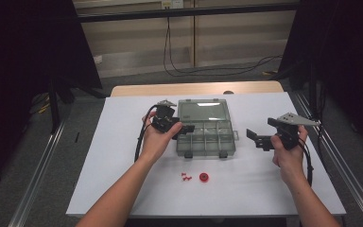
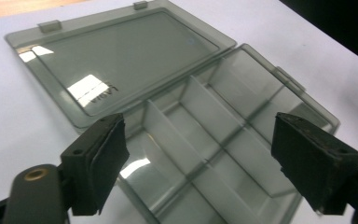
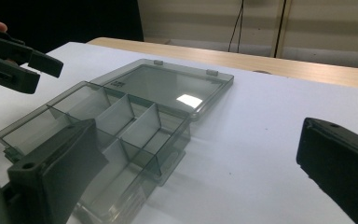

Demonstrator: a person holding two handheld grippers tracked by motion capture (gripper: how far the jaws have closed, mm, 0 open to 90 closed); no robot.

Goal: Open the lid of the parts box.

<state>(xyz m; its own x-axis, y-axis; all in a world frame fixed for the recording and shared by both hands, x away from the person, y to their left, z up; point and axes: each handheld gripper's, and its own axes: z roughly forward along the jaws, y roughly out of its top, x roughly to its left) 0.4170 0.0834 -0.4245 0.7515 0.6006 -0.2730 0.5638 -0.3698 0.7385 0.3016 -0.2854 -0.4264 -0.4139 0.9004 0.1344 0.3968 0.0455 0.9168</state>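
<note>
left jaws: left gripper released, nothing between; jaws wide over the box's dividers, likely just let go after opening it
right jaws: right gripper released, nothing held, well to the side of the box
box: organizer box open on the surface, directly ahead of left jaws, compartments look bare
lid: lid folded flat past the jaws, probably so compartments can be loaded
small parts: red wheel, red bits near the person's edge, behind both jaws
view gap: high view has the red parts; the gripper views have the dividers in close detail
</note>
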